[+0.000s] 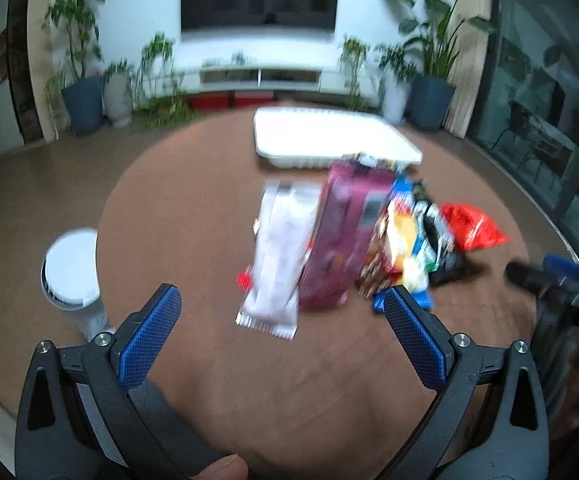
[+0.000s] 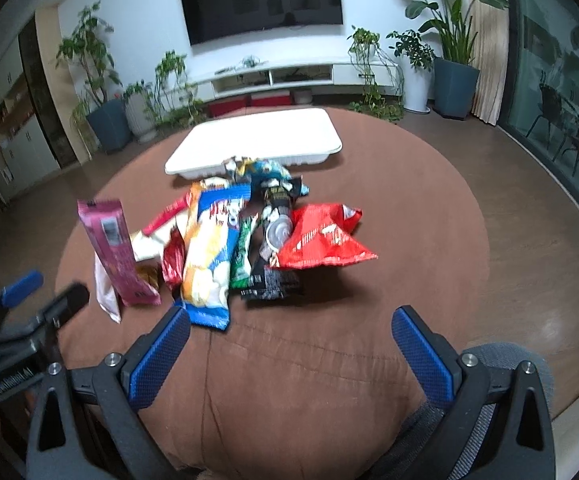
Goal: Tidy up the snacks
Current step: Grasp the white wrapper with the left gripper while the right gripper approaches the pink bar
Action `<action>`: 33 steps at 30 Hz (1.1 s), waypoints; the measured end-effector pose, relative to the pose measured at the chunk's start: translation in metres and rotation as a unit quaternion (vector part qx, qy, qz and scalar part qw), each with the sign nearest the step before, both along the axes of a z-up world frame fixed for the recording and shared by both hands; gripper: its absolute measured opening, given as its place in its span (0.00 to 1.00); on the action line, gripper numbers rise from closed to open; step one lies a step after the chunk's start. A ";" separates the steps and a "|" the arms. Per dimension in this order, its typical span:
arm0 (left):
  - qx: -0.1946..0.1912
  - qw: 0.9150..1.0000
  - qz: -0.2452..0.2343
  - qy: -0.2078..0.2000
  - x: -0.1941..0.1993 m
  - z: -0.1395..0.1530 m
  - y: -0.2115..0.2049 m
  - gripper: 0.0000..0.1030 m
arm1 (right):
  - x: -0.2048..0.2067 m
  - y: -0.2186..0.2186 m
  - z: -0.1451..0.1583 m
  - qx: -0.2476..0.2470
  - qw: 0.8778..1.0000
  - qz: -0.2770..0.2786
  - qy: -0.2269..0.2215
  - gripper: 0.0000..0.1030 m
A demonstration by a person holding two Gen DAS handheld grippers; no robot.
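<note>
Right wrist view: the heap of crinkly foil snack packets lies mid-counter, an upright pink packet on its left edge, a red crisp bag on its right. The shallow white plastic tray sits just behind, nothing in it as far as shows. Both tongs, left and right, are released, holding nothing. Take the loose outer packets first; grip each by a flat seam, since foil likely slips. The round brown counter has room.
</note>
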State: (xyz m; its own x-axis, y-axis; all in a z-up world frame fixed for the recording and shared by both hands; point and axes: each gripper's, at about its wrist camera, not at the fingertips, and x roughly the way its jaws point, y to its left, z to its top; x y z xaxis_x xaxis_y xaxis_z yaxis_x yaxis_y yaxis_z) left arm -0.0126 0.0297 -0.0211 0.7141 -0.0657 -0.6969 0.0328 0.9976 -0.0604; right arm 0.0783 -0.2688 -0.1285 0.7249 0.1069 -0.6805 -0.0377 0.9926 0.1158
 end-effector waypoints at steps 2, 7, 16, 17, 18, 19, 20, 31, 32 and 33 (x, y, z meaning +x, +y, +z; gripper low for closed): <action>-0.021 0.999 0.018 0.039 0.006 -0.008 0.010 1.00 | -0.002 -0.002 0.000 0.011 1.000 -0.001 -0.005 1.00; -0.013 0.999 0.022 0.028 0.013 -0.004 0.017 1.00 | -0.003 -0.011 -0.002 0.047 0.999 -0.003 -0.003 0.99; 0.029 0.997 -0.056 0.047 0.057 -0.009 0.022 0.95 | 0.002 -0.013 0.003 0.051 0.997 0.050 0.001 0.76; 0.026 0.996 -0.071 0.052 0.060 -0.011 0.021 0.91 | 0.002 -0.011 0.003 0.047 0.997 0.054 0.000 0.76; 0.022 0.994 -0.086 0.056 0.063 -0.012 0.019 0.81 | 0.003 -0.010 0.003 0.045 0.997 0.057 0.000 0.76; 0.021 0.993 -0.097 0.060 0.068 -0.016 0.017 0.72 | 0.003 -0.009 0.003 0.043 0.997 0.060 0.001 0.76; 0.021 0.992 -0.103 0.067 0.072 -0.017 0.017 0.69 | 0.004 -0.008 0.003 0.042 0.997 0.062 0.002 0.76; -0.012 0.989 -0.119 0.091 0.094 -0.030 0.038 0.47 | 0.010 -0.013 -0.001 0.042 0.997 0.052 0.025 0.76; -0.011 0.989 -0.116 0.092 0.094 -0.030 0.037 0.47 | 0.010 -0.011 -0.001 0.042 0.997 0.054 0.027 0.76; -0.012 0.989 -0.110 0.094 0.094 -0.031 0.038 0.47 | 0.010 -0.011 -0.002 0.040 0.997 0.056 0.028 0.76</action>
State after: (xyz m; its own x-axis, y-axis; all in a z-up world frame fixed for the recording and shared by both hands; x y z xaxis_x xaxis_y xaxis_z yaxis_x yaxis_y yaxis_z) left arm 0.0815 0.0676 -0.0518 0.5393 -0.2228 -0.8121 0.2348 0.9659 -0.1091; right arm 0.0885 -0.2795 -0.1307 0.6671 0.2405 -0.7051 -0.1384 0.9700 0.1999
